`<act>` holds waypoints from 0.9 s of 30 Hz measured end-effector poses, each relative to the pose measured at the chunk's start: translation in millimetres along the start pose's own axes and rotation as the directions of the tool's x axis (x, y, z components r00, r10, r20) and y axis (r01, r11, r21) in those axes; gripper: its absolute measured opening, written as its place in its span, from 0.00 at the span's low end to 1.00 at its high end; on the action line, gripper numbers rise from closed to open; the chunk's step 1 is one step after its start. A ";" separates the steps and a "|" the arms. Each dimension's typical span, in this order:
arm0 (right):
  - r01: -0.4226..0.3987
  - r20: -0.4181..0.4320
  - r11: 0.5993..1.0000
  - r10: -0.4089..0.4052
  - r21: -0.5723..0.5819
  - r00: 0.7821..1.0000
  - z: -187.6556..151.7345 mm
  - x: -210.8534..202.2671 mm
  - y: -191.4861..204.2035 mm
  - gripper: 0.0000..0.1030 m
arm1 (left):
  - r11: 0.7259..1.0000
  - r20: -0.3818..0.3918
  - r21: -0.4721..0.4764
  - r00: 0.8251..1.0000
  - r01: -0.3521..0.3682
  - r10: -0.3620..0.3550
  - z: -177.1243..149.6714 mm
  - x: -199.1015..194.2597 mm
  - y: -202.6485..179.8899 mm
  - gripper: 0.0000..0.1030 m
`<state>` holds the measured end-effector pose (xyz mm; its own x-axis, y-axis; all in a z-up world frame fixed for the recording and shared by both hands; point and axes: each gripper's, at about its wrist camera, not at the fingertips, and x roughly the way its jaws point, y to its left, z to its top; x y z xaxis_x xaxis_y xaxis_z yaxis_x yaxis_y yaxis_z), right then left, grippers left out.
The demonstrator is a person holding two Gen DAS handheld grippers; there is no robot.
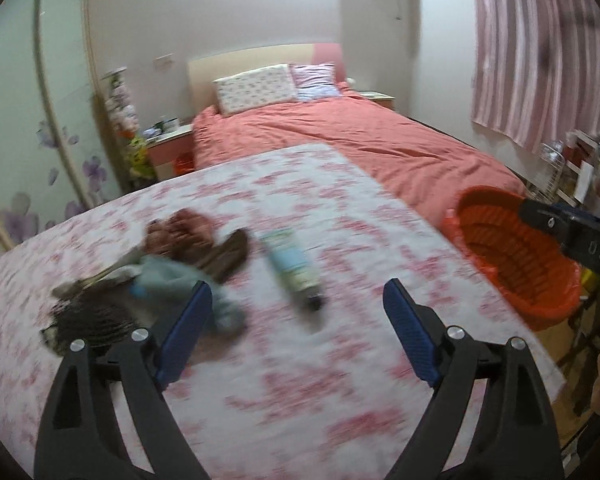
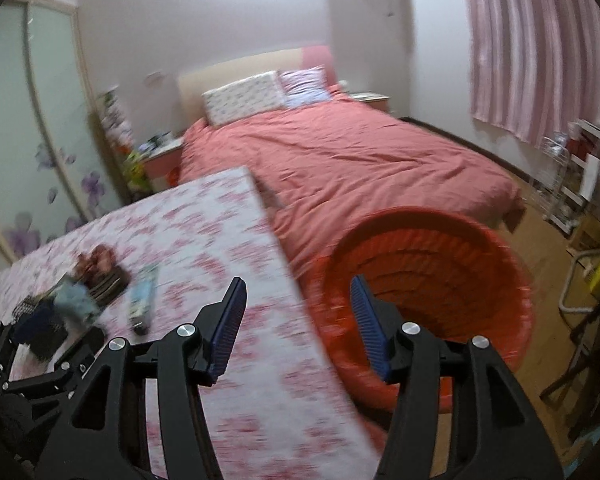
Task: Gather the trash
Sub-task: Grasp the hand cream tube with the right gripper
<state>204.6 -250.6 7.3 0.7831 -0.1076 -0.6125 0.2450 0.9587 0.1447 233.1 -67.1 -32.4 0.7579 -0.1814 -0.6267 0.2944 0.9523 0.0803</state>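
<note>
Bedroom worktop under pink-flowered cloth (image 1: pixel 300 360) is carrying the pale blue-green squeeze tube (image 1: pixel 292 266) I'm eyeing, light, soft and probably slippery, best pinched mid-body, while I'm holding both left gripper (image 1: pixel 298 312) and right gripper (image 2: pixel 298 312) jaws open, empty, beside the orange woven bin (image 2: pixel 428 264).

On the floral tablecloth (image 1: pixel 284 208) a blurred heap of scraps (image 1: pixel 168 268) crowds the left side, with a tube (image 1: pixel 294 266) lying just right of it. Bare cloth stretches from the tube to the table's right edge. Beyond that edge the orange basket (image 2: pixel 432 240) stands with its mouth open and unobstructed, the bed (image 2: pixel 360 160) close behind.
</note>
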 end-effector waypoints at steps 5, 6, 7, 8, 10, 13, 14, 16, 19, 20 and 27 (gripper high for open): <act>-0.061 -0.053 0.995 0.056 -0.078 0.997 -7.8 15.7 47.1 0.53 | 0.995 -0.011 -0.075 0.998 -0.069 0.068 -17.2 -8.9 53.5 0.84; -0.070 -0.065 0.994 0.065 -0.088 0.996 -9.5 19.9 54.2 0.53 | 0.992 -0.015 -0.091 0.996 -0.086 0.085 -21.4 -10.8 65.5 0.84; -0.082 -0.080 0.992 0.074 -0.099 0.994 -11.7 26.0 62.7 0.53 | 0.990 -0.019 -0.105 0.995 -0.099 0.097 -25.2 -12.6 74.9 0.84; -0.093 -0.094 0.990 0.083 -0.106 0.992 -14.1 31.2 70.5 0.53 | 0.987 -0.021 -0.117 0.994 -0.107 0.106 -27.7 -13.8 81.8 0.84; -0.120 -0.126 0.986 0.105 -0.117 0.987 -18.3 43.0 86.2 0.53 | 0.981 -0.025 -0.147 0.992 -0.129 0.126 -34.3 -16.8 98.8 0.84; -0.159 -0.164 0.979 0.138 -0.128 0.977 -22.8 57.2 107.3 0.52 | 0.971 -0.026 -0.181 0.988 -0.157 0.155 -43.0 -20.8 121.3 0.84; -0.174 -0.177 0.976 0.149 -0.131 0.973 -23.8 61.7 114.3 0.52 | 0.968 -0.028 -0.187 0.986 -0.166 0.163 -44.7 -21.1 125.9 0.84; -0.193 -0.196 0.972 0.165 -0.133 0.967 -25.2 69.9 127.2 0.51 | 0.963 -0.030 -0.200 0.984 -0.179 0.176 -48.5 -21.7 135.5 0.84; -0.182 -0.214 0.973 0.149 -0.141 0.965 -25.7 81.2 138.3 0.48 | 0.958 -0.031 -0.219 0.983 -0.182 0.180 -53.2 -23.2 146.1 0.84; -0.171 -0.219 0.975 0.137 -0.143 0.966 -25.7 86.1 141.5 0.47 | 0.957 -0.031 -0.226 0.983 -0.183 0.180 -54.9 -23.8 149.4 0.84; -0.143 -0.255 0.978 0.102 -0.149 0.961 -30.1 105.7 149.5 0.40 | 0.944 -0.028 -0.268 0.981 -0.191 0.191 -61.8 -27.0 161.6 0.84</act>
<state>306.8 -110.8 -59.3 0.6319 0.0613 -0.7726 0.0427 0.9926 0.1137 224.2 106.9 -50.3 0.7835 0.0107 -0.6213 -0.0229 0.9997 -0.0116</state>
